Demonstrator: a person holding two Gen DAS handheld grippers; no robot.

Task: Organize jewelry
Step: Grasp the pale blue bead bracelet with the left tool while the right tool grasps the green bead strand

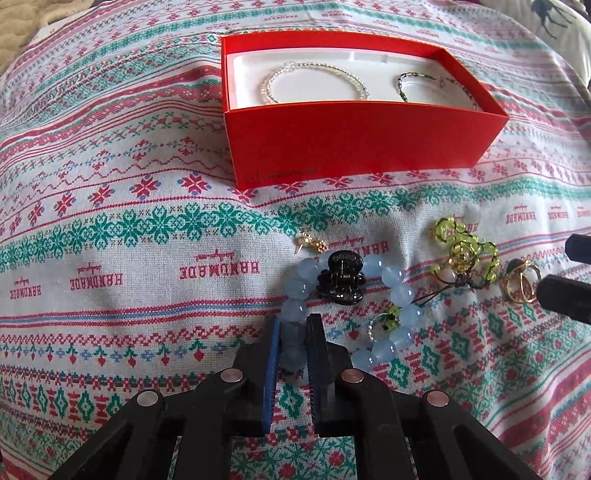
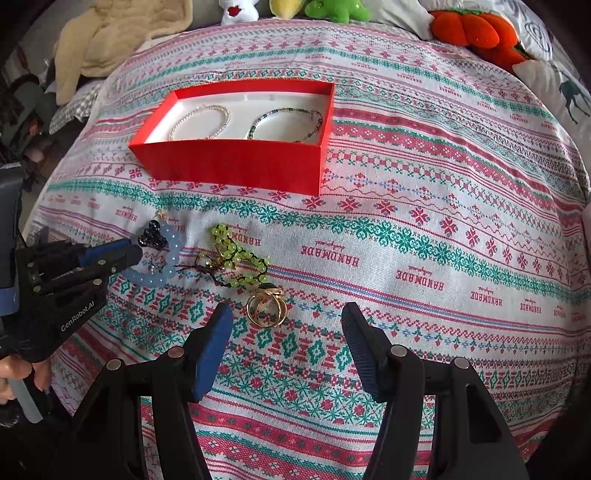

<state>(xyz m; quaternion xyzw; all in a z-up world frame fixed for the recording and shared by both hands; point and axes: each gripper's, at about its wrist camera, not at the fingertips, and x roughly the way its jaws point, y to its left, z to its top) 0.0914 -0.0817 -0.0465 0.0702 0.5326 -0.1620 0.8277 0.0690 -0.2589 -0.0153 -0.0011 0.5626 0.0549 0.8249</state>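
Observation:
My left gripper [image 1: 293, 328] is shut on the blue bead bracelet [image 1: 397, 295], which still lies on the patterned cloth; it also shows in the right wrist view [image 2: 168, 271]. A black hair claw [image 1: 341, 278] sits on the bracelet. A green bead bracelet [image 1: 461, 251] and gold rings [image 1: 519, 284] lie to the right. A small gold earring [image 1: 310, 243] lies to the left. The red box [image 1: 354, 144] holds a pearl bracelet [image 1: 314, 83] and a dark green one [image 1: 424, 83]. My right gripper [image 2: 286, 325] is open, just short of the gold rings [image 2: 266, 306].
A patterned cloth [image 2: 424, 240] covers the soft surface. Plush toys, an orange one [image 2: 476, 31] and a green one [image 2: 338, 9], and a beige blanket [image 2: 122, 33] lie along the far edge. The left gripper's body [image 2: 74, 269] is at the left of the right wrist view.

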